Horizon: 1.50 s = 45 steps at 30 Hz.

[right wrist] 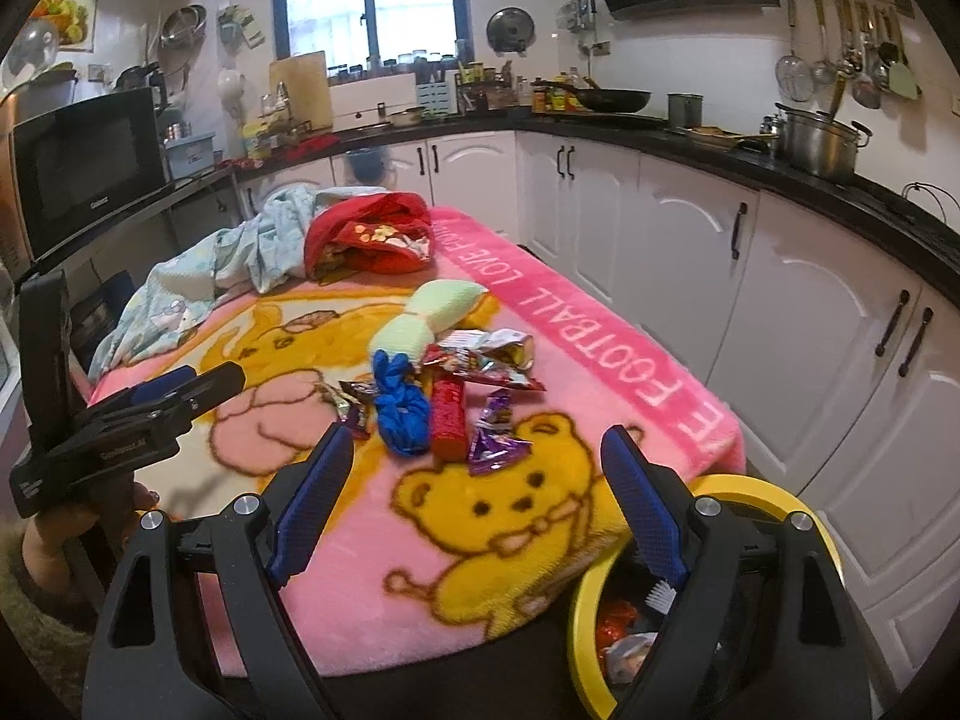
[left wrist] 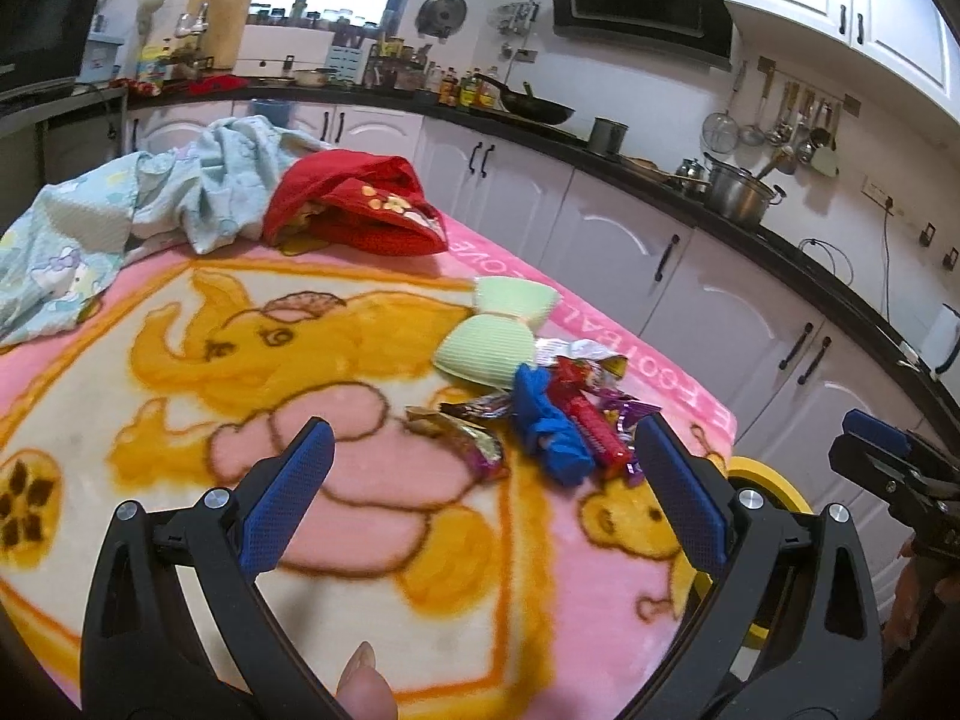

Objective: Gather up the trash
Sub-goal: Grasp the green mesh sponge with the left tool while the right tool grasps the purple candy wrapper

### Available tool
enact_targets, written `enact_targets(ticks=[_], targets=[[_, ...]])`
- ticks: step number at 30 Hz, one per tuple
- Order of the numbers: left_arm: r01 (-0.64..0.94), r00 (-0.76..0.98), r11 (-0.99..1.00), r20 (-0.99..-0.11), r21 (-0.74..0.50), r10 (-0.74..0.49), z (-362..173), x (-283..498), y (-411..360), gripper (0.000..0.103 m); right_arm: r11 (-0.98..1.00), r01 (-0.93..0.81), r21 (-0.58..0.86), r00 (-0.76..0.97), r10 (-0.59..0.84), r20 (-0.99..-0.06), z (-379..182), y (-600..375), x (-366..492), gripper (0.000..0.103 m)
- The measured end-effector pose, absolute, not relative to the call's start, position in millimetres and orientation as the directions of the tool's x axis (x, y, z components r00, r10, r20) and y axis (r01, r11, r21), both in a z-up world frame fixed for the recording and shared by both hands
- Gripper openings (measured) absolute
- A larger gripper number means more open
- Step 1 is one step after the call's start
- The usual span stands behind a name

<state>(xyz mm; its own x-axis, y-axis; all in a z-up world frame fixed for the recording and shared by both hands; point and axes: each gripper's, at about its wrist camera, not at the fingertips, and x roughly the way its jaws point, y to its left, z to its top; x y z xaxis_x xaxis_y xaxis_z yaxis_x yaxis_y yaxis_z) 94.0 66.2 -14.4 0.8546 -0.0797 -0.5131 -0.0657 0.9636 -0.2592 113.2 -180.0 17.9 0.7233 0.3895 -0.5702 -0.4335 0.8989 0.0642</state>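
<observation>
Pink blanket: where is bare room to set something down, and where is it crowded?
Free: the blanket near the camera, before the wrapper pile, and left of it toward the blue cloth. Crowded: wrappers, green sponge, red cloth.

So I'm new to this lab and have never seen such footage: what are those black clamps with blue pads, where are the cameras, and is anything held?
They are two hand-held grippers, one in each of a person's hands, each carrying a camera looking along its jaws. The left gripper and right gripper are both open and hold nothing. Each shows at the edge of the other's view. On the pink blanket lie snack wrappers, a blue crumpled piece and a red tube. A yellow-rimmed bin stands below the blanket's edge.
</observation>
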Motion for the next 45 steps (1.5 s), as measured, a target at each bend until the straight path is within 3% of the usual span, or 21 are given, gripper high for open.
enact_targets(ticks=[10,22,45], targets=[[-0.094,0.846,0.968,-0.531,-0.233,-0.045,-10,105,85,0.092,0.885,-0.462,0.053,0.704,0.403,-0.585,7,-154,133,0.082],[-0.032,0.811,0.976,-0.576,-0.216,-0.100,-10,154,78,0.092,0.901,-0.431,0.050,0.685,0.362,-0.632,-20,-153,175,0.081],[0.045,0.651,0.978,-0.736,-0.205,-0.184,-48,302,60,0.089,0.913,-0.375,0.158,0.564,0.360,-0.743,-73,-152,253,0.049]])
